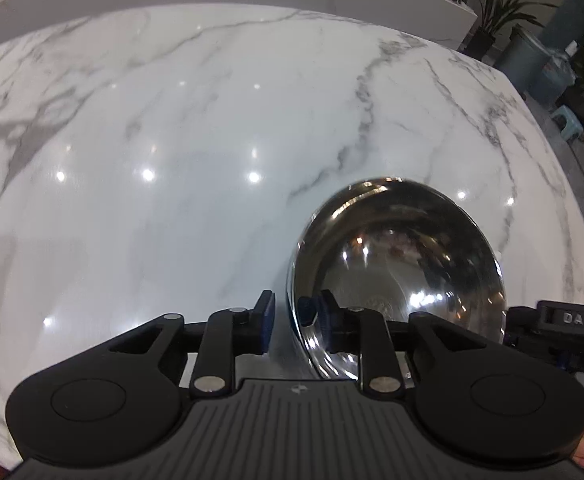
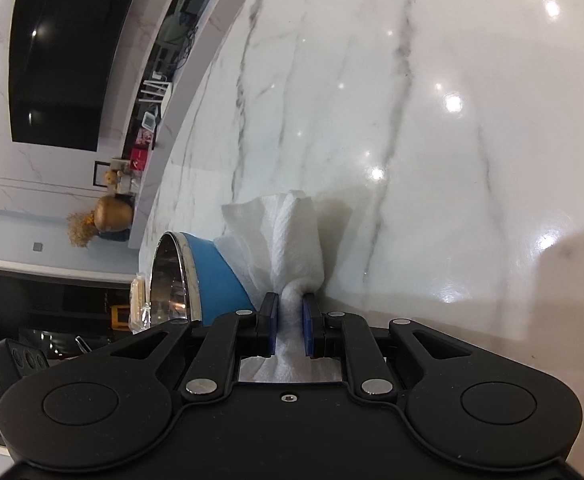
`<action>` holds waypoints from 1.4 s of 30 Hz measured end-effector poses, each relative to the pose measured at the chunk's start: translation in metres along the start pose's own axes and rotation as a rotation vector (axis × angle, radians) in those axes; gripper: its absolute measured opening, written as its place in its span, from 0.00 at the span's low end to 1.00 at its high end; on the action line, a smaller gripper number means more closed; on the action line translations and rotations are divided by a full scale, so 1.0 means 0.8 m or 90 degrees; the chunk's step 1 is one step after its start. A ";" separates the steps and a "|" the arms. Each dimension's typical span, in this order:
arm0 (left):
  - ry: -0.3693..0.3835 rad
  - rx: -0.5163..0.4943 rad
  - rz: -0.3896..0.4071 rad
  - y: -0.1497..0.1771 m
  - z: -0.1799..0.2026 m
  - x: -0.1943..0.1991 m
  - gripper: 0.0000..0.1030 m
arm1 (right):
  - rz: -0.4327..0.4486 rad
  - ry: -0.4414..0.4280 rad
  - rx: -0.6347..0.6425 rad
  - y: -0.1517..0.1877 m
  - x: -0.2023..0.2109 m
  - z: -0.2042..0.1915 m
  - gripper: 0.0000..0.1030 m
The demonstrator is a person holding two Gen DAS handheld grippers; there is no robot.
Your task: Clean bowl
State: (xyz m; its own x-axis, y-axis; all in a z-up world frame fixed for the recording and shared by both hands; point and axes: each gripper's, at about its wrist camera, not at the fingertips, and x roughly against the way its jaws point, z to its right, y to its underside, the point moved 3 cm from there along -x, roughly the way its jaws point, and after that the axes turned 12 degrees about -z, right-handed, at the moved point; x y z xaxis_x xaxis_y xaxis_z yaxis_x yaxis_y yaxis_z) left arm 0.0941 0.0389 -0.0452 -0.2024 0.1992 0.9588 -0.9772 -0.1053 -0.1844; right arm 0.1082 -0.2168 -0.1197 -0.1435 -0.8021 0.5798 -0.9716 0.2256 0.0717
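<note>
Over the marble counter (image 1: 172, 140) sat one bowl (image 1: 403, 256), steel inside and blue outside, tipped on its side with the rim between the left gripper (image 1: 292, 322) fingers. Those fingers straddled the rim, one outside and one inside, with a gap visible at the outer pad, so whether they actually pinched it, I could not tell. One white paper towel (image 2: 292, 236) was squeezed tight in the right gripper (image 2: 290, 330), bunched just beside the bowl's blue wall. The counter was glossy white with grey veins. Beyond the bowl hung one dark screen (image 2: 64, 60); past the counter's far corner stood potted plants (image 1: 499, 12).
</note>
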 end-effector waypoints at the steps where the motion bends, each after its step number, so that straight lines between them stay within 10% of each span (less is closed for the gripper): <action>1: -0.001 -0.004 0.000 0.002 0.001 0.001 0.22 | 0.000 0.002 0.001 0.000 0.000 -0.001 0.11; 26: -0.043 -0.061 0.020 -0.016 0.007 0.006 0.09 | 0.017 -0.090 -0.010 -0.020 0.029 -0.018 0.11; 33: -0.036 -0.057 0.022 -0.016 0.010 0.005 0.09 | 0.002 -0.043 -0.038 -0.013 0.009 0.005 0.11; 42: -0.017 0.010 0.013 -0.002 -0.002 0.010 0.27 | 0.001 -0.035 -0.042 -0.006 0.000 0.011 0.11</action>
State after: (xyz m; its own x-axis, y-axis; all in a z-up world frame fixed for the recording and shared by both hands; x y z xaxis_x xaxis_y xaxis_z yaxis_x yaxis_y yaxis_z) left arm 0.0943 0.0424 -0.0371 -0.2206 0.1705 0.9603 -0.9716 -0.1248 -0.2011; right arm 0.1110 -0.2226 -0.1276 -0.1568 -0.8302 0.5350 -0.9572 0.2613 0.1248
